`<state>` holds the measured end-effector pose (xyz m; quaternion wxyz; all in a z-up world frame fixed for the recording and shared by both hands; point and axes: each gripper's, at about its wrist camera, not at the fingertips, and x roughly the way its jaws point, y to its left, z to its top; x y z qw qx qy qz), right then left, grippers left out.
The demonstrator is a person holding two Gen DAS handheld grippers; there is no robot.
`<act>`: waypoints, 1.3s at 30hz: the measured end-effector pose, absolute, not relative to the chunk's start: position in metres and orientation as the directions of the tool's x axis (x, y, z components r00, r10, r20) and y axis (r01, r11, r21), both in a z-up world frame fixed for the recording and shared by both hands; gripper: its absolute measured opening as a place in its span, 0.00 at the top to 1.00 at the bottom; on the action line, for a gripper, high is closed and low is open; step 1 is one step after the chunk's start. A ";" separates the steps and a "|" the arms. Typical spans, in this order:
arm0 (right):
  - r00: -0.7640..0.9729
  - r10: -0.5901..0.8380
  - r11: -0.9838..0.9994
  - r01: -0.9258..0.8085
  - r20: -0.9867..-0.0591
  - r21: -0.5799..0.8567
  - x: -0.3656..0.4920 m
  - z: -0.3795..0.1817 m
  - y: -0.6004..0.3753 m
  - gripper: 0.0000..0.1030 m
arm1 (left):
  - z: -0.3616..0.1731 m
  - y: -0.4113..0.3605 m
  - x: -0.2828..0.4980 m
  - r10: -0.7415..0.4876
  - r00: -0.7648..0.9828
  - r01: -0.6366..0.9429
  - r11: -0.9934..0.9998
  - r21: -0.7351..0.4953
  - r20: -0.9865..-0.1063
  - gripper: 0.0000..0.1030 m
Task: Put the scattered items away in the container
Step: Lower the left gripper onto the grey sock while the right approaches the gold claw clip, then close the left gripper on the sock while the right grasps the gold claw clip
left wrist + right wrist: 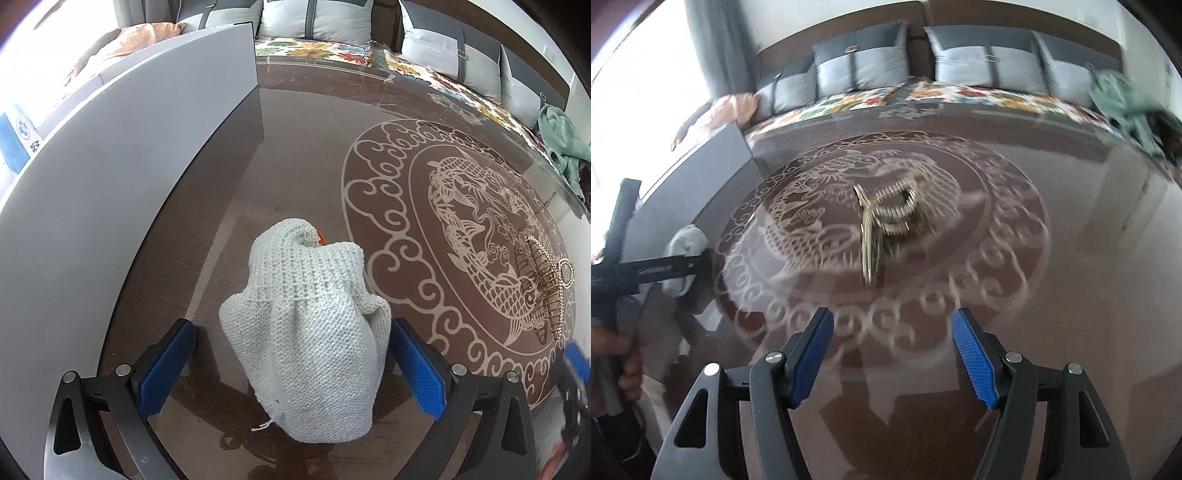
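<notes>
left gripper (pixel 291 365) jaws wide around white knit glove (pixel 306 332) beside grey container (pixel 122 177), right gripper (pixel 892 354) jaws wide, empty, gold hair claw (pixel 886 218) ahead, right of container

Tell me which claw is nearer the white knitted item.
Left. The left claw straddles the white knitted item, open around it. The right claw is well off to its right, facing the gold hair clip.

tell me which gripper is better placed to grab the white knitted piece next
Left. The left gripper is open with the white knitted piece between its pads. The right gripper, also open, faces the gold hair clip instead.
</notes>
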<state>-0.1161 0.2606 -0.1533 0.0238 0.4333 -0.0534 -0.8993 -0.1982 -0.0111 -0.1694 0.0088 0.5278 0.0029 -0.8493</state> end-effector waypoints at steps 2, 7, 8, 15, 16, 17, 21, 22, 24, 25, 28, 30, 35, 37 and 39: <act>-0.610 -0.090 -0.995 0.030 -0.787 0.090 -0.132 -0.154 0.260 0.33 | -0.170 -0.011 -0.199 -0.011 -0.443 0.019 -1.000 0.003 -0.896 0.00; -0.575 -0.089 -0.993 0.117 -0.813 0.026 -0.173 -0.156 0.260 0.33 | -0.170 -0.010 -0.201 -0.011 -0.440 0.018 -1.000 0.003 -0.898 0.00; -0.568 -0.088 -0.991 0.134 -0.818 0.014 -0.181 -0.157 0.260 0.33 | -0.170 -0.010 -0.202 -0.010 -0.440 0.018 -1.000 0.003 -0.898 0.00; -0.577 -0.093 -0.986 0.166 -0.812 -0.005 -0.204 -0.158 0.265 0.33 | -0.170 -0.013 -0.201 -0.008 -0.445 0.018 -1.000 0.000 -0.895 0.00; -0.578 -0.096 -0.985 0.171 -0.810 -0.006 -0.205 -0.158 0.265 0.33 | -0.170 -0.013 -0.202 -0.008 -0.445 0.018 -1.000 0.000 -0.896 0.00; -0.578 -0.098 -0.984 0.176 -0.810 -0.007 -0.205 -0.158 0.265 0.34 | -0.170 -0.013 -0.202 -0.008 -0.444 0.018 -1.000 0.000 -0.896 0.00; -0.578 -0.103 -0.980 0.200 -0.809 -0.018 -0.208 -0.156 0.260 0.51 | -0.169 -0.013 -0.204 -0.008 -0.431 0.021 -1.000 -0.001 -0.902 0.00; -0.575 -0.103 -0.980 0.198 -0.812 -0.016 -0.207 -0.156 0.258 0.51 | -0.169 -0.013 -0.204 -0.008 -0.427 0.021 -1.000 -0.001 -0.904 0.00; -0.577 -0.100 -0.981 0.194 -0.811 -0.018 -0.205 -0.156 0.256 0.51 | -0.169 -0.013 -0.205 -0.008 -0.421 0.023 -1.000 -0.002 -0.907 0.00; -0.580 -0.097 -0.982 0.189 -0.809 -0.017 -0.204 -0.156 0.255 0.51 | -0.169 -0.013 -0.205 -0.003 -0.419 0.014 -1.000 -0.003 -0.908 0.00; -0.589 -0.095 -0.984 0.178 -0.803 -0.014 -0.199 -0.157 0.254 0.51 | -0.169 -0.011 -0.199 0.007 -0.432 -0.019 -1.000 0.002 -0.902 0.01; -0.592 -0.106 -0.983 0.181 -0.799 -0.004 -0.192 -0.157 0.252 0.51 | -0.166 -0.007 -0.193 0.025 -0.445 -0.056 -0.998 0.000 -0.895 0.12; -0.596 -0.154 -0.976 0.217 -0.788 0.027 -0.165 -0.157 0.236 0.51 | -0.159 0.006 -0.173 0.076 -0.478 -0.139 -0.990 -0.010 -0.875 0.53; -0.599 -0.169 -0.974 0.223 -0.783 0.039 -0.152 -0.157 0.228 0.51 | -0.157 0.010 -0.164 0.109 -0.481 -0.169 -0.985 -0.030 -0.870 0.58; -0.602 -0.179 -0.974 0.218 -0.778 0.056 -0.138 -0.157 0.221 0.51 | -0.156 0.014 -0.154 0.139 -0.475 -0.200 -0.979 -0.048 -0.869 0.61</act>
